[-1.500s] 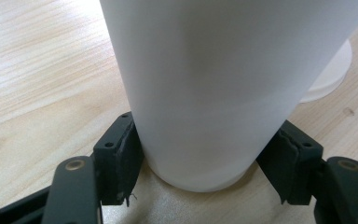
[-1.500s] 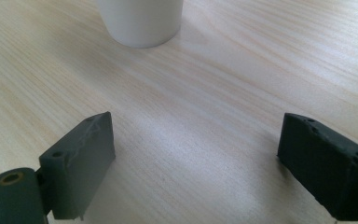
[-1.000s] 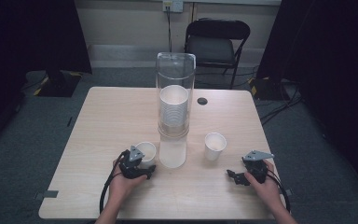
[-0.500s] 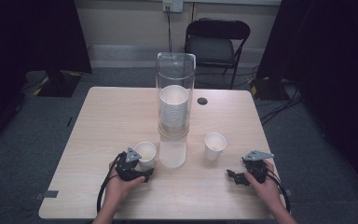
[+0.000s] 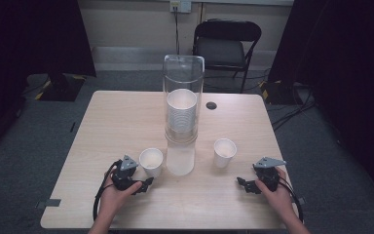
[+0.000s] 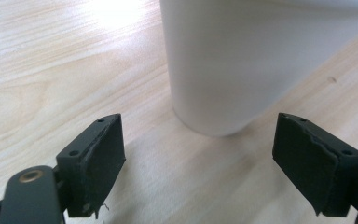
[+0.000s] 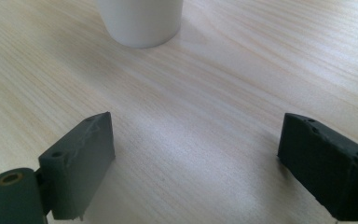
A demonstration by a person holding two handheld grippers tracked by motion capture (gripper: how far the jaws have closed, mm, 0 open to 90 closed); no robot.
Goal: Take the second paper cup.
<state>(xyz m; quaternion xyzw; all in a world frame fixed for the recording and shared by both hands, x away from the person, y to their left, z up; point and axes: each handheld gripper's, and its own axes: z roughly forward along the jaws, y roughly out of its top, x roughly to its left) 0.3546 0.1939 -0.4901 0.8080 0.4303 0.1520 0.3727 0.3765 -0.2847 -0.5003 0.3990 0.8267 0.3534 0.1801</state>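
Backing the left gripper [image 5: 143, 184] straight off the left cup [image 5: 151, 162] is the step in hand, to judge from the pictures. Its jaws have just been opening and now stand spread. In the left gripper view the cup [image 6: 233, 60] stands upright on the table [image 5: 126, 122], just ahead of the pads [image 6: 103, 163] and touching neither. To do it well, keep the jaws wide and pull level toward the near edge, so no pad clips the cup's wall and tips it.

That cup sits near the near edge, just left of the clear dispenser [image 5: 182, 114] with its stack of cups. A second cup [image 5: 224, 152] stands right of the dispenser. The right gripper [image 5: 246, 185] rests by the near right corner, jaws spread and empty, well short of that cup [image 7: 140, 21].
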